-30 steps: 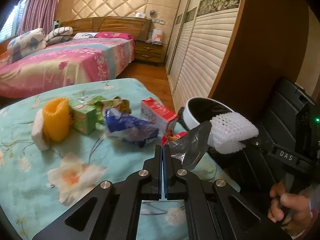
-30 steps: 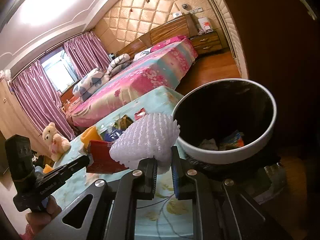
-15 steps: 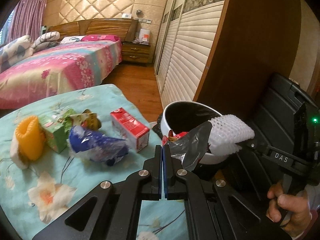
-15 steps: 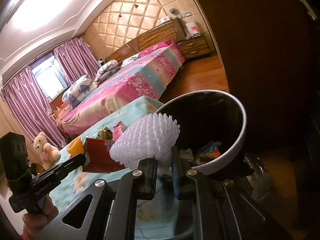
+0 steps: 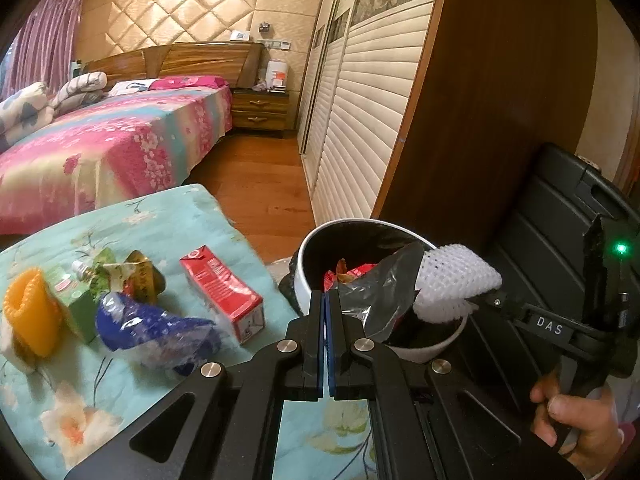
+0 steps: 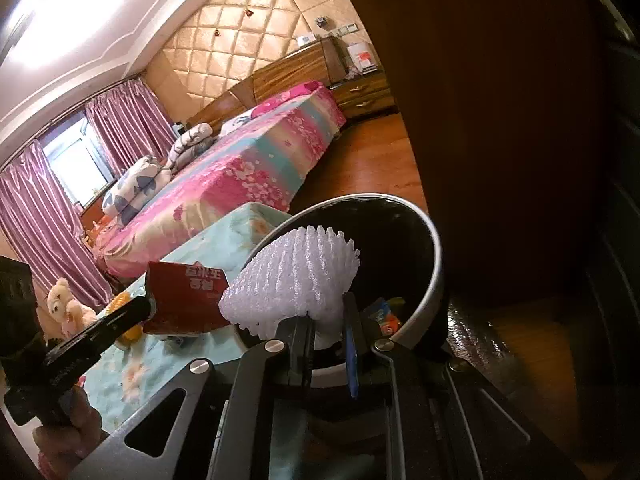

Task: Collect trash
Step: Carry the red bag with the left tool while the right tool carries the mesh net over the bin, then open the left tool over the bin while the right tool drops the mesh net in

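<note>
My left gripper (image 5: 326, 300) is shut on a red and silver snack wrapper (image 5: 378, 300) and holds it over the near rim of the white trash bin (image 5: 316, 240). My right gripper (image 6: 326, 312) grips a white foam fruit net (image 6: 296, 280), its jaws a little apart, over the bin (image 6: 434, 276), which holds some trash. The net also shows in the left wrist view (image 5: 456, 280), and the wrapper in the right wrist view (image 6: 184, 300).
On the teal flowered table cloth (image 5: 72, 380) lie a red carton (image 5: 222, 292), a blue plastic bag (image 5: 152, 328), a green box (image 5: 76, 304) and an orange foam net (image 5: 30, 316). A dark wardrobe (image 5: 500, 100) stands right behind the bin. A bed (image 5: 100, 148) is beyond.
Both grippers have moved right, from over the table to above the bin, each with its item. The right jaws have opened slightly around the foam net.
</note>
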A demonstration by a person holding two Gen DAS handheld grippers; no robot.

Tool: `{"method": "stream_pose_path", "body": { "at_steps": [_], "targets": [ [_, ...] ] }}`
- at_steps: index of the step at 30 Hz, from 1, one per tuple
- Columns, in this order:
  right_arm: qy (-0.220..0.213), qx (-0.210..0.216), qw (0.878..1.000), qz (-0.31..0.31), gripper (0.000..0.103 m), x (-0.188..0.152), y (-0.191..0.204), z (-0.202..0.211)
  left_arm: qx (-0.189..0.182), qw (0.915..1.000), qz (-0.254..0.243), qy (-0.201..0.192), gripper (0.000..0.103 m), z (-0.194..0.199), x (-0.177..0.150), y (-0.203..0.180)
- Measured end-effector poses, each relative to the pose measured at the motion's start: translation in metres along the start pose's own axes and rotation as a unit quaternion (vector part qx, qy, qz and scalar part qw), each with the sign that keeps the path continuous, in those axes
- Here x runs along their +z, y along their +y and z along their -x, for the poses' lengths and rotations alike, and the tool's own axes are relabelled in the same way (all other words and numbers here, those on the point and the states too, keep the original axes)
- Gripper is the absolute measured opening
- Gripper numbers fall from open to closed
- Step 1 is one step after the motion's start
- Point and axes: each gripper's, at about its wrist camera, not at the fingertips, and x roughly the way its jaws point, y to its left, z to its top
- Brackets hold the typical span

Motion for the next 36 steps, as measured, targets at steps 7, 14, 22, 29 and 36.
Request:
{"method": "stream_pose_path", "body": {
  "at_steps": [7, 14, 22, 29, 36],
  "targets": [
    [0.014, -0.017, 1.0, 0.004, 0.013, 0.007, -0.01, -0.008, -0.003, 1.0, -0.005, 0.008, 0.0, -0.02, 0.007, -0.007],
    [0.033, -0.033, 0.999, 0.02, 0.017, 0.017, -0.01, -0.019, -0.007, 0.9998, -0.003, 0.016, 0.0, -0.037, 0.012, -0.011],
    [0.032, -0.042, 0.998, 0.015, 0.053, 0.019, -0.016, -0.017, -0.012, 0.9996, 0.005, 0.026, 0.005, -0.046, 0.011, -0.012],
    [0.021, -0.034, 0.999, 0.0, 0.053, 0.012, -0.018, -0.006, -0.014, 0.9994, 0.015, 0.028, 0.037, -0.041, 0.002, -0.008],
    [0.018, -0.023, 1.0, -0.008, 0.055, 0.007, -0.014, -0.001, -0.009, 0.9992, 0.026, 0.029, 0.045, -0.027, -0.011, 0.0]
  ]
}}
